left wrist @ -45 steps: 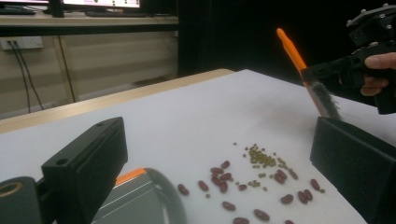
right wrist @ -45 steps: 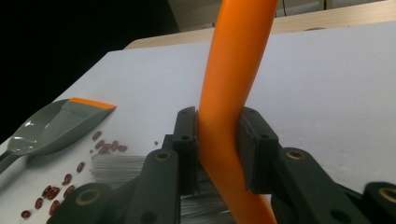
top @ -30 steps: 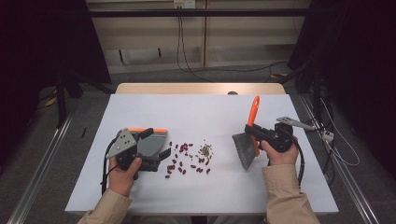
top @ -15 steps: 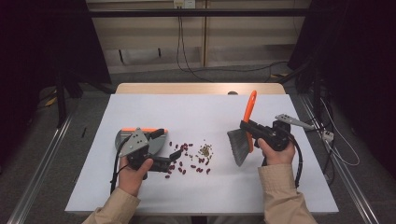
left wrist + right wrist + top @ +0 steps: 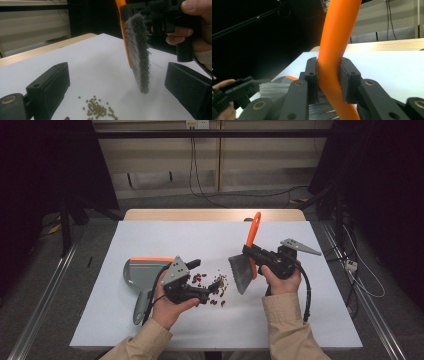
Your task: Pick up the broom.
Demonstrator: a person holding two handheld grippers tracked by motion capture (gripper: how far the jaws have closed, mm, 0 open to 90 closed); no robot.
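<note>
- Right tongs (image 5: pixel 251 254): held in the person's right hand (image 5: pixel 281 279) at the right of the counter (image 5: pixel 310 320). The jaws are clamped on the orange handle of the brush (image 5: pixel 248 260); the right gripper view shows both pads (image 5: pixel 312 75) pressed against the handle on either side.
- Brush: raised off the counter with the handle pointing up and far and the grey bristles (image 5: pixel 140 57) hanging down. In the left gripper view the bristle tips sit close above the white surface; contact cannot be told.
- Left tongs (image 5: pixel 212 290): held in the person's left hand (image 5: pixel 170 305) near the middle of the counter and pointing right toward the brush. The jaws stand wide apart and hold nothing; in the left gripper view they frame the brush and the right tongs beyond.
- Scattered beans (image 5: pixel 212 287): small dark red and greenish pieces lying on the counter between the two hands, just left of the bristles. The left gripper view shows a cluster of greenish ones (image 5: pixel 98 108) between the jaws.
- Dustpan (image 5: pixel 142 275): grey with an orange far edge, lying flat on the counter at the left, just left of the left tongs, its handle pointing toward the near edge.
</note>
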